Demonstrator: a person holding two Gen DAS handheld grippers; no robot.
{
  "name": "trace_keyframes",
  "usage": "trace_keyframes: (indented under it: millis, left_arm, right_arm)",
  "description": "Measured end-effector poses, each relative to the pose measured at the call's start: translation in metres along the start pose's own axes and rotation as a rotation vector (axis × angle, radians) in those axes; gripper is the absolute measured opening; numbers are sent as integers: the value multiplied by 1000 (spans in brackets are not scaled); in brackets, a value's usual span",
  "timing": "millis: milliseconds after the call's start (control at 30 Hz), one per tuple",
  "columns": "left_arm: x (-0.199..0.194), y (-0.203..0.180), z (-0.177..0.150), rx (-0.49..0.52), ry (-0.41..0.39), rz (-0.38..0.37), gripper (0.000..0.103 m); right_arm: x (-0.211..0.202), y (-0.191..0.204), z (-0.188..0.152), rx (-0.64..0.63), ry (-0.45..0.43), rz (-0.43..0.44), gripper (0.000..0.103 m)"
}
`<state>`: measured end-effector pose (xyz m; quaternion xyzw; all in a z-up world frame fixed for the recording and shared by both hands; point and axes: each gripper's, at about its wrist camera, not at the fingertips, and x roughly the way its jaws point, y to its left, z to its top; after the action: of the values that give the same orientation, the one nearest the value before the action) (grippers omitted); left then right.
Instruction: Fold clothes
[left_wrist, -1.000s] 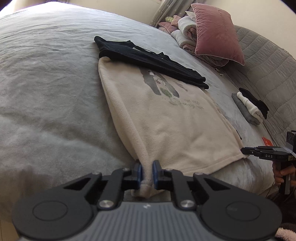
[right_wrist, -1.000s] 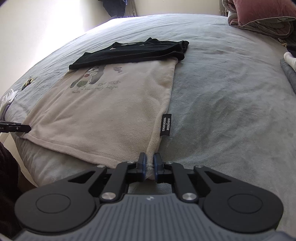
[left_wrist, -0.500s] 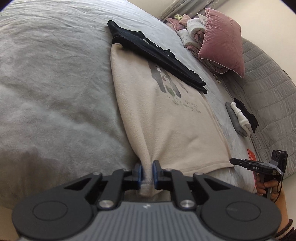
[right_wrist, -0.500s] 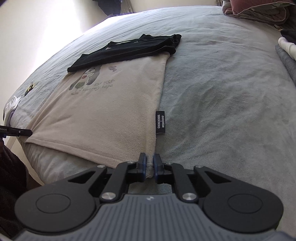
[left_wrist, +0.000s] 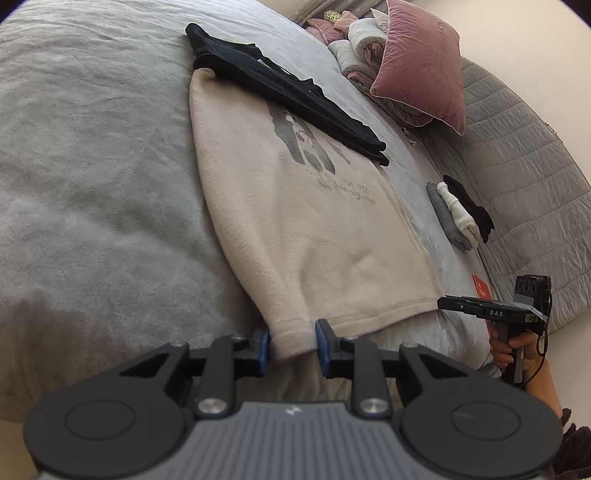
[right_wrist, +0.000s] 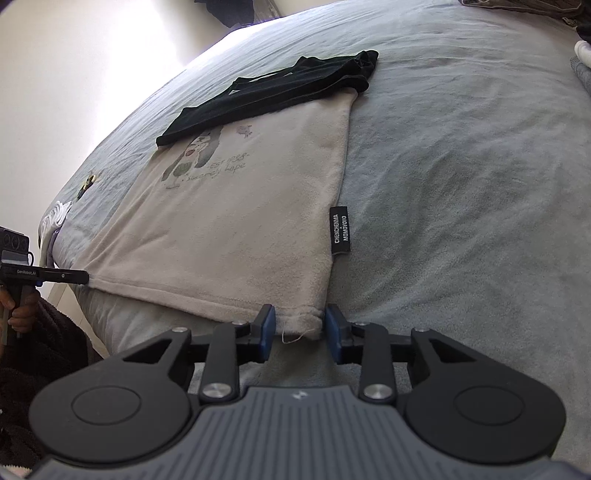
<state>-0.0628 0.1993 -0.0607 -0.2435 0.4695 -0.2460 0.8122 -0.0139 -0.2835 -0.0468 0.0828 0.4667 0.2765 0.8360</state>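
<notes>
Covering the frame: grey bed (left_wrist: 92, 184), seen in both views.
Shirt: cream shirt (left_wrist: 295, 229) laid flat, black garment (left_wrist: 288, 92) across its far end.
Left view only: pink pillow (left_wrist: 421, 62), rolled socks (left_wrist: 458, 218).
Right view only: black label (right_wrist: 340, 229).
Left gripper (left_wrist: 292, 343): released, shirt corner between parted jaws.
Right gripper (right_wrist: 300, 334): just opened, hem corner released.
</notes>
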Motion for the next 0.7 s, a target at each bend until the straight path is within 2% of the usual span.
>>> trace_keyframes:
  millis: [33,133,233,367,500,700]
  left_arm:
    - [0,0,0,-3,1,-2,16]
    - [-2,1,-2,-5,-1,-11,12]
    - [-6,0,-3,-9,-17,-33,12]
    - [-12,4,0,-55,-53,-101,11]
    - [-17,8,3,-124,-110,-178,11]
    - [-22,8,8,-191,-207,-245,11]
  right_arm:
    - [0,-2,0,11,1,6,20]
    - [-3,-10,-1,66,-3,37,13]
    - [-6,-14,-1,109,-15,67,12]
    - [-12,-17,-1,158,-38,111,12]
    - [-18,-23,3,229,-73,170,12]
    - [-23,-31,14,341,-141,269,12]
